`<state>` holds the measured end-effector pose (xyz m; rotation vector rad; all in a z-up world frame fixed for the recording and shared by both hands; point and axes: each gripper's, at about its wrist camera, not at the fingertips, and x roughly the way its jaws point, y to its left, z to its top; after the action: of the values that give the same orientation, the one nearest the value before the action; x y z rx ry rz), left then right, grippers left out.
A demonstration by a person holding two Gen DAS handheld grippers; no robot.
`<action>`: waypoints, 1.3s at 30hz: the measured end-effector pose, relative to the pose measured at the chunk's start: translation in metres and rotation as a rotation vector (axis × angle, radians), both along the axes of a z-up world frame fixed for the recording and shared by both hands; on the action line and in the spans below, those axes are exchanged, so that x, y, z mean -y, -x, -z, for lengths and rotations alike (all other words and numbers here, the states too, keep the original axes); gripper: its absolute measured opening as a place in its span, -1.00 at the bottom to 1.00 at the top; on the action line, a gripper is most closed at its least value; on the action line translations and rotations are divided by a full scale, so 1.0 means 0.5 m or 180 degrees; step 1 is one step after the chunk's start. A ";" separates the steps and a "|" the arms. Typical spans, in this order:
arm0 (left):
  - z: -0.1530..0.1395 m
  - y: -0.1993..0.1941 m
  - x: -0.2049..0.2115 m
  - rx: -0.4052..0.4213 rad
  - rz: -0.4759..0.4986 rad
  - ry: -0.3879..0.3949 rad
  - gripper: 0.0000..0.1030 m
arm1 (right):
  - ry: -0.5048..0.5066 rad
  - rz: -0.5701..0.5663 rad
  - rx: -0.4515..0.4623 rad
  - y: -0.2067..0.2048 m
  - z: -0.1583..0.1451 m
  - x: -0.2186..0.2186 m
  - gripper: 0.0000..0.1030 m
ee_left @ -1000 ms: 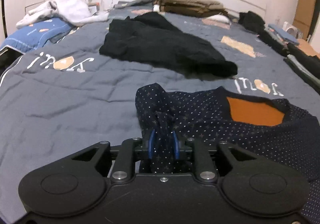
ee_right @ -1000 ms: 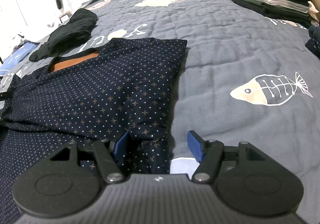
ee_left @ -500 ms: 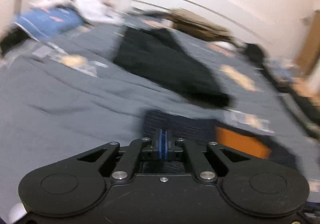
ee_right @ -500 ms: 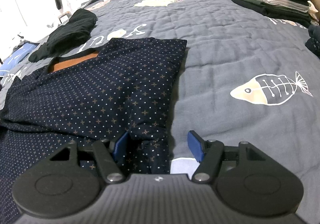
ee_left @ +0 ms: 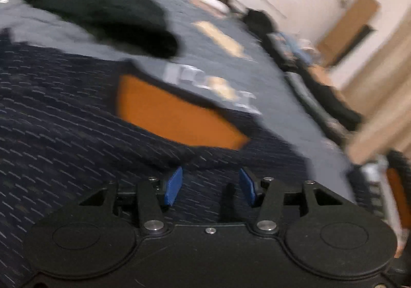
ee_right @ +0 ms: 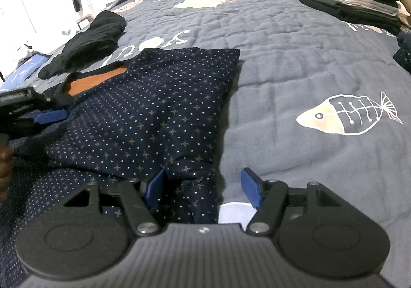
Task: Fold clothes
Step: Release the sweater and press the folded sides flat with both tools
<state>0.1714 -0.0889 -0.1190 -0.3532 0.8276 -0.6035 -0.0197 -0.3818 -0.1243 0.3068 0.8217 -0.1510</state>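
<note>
On the grey bed (ee_right: 295,39), the dotted navy shirt (ee_right: 154,98) lay partly folded. The left gripper (ee_left: 210,184) had just been opening, nothing between its pads; the right gripper (ee_right: 203,189) stood apart around a fold. Dragging either gripper away might undo the fold.

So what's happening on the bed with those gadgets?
A person is folding a navy dotted shirt on the grey bedspread, a handheld gripper in each hand. The left gripper has just opened over the shirt near its orange-lined collar. The right gripper stands open around a folded edge.
</note>
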 end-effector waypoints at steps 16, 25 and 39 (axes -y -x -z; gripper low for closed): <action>-0.114 0.087 -0.191 0.0371 -0.0623 -0.0268 0.36 | -0.0100 0.0047 0.0017 0.003 -0.023 0.006 0.26; -0.165 0.279 -0.207 0.0471 -0.0219 -0.0624 0.86 | -0.0481 0.0202 0.0334 0.083 -0.087 -0.004 0.26; -0.216 0.489 -0.277 0.0485 0.0201 -0.0896 0.96 | -0.0135 -0.0119 0.0059 0.325 -0.169 -0.083 0.26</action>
<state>-0.0733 0.0496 -0.0109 -0.0242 0.7668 -0.5564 -0.1821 -0.3404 -0.0399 0.3322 0.8128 -0.0955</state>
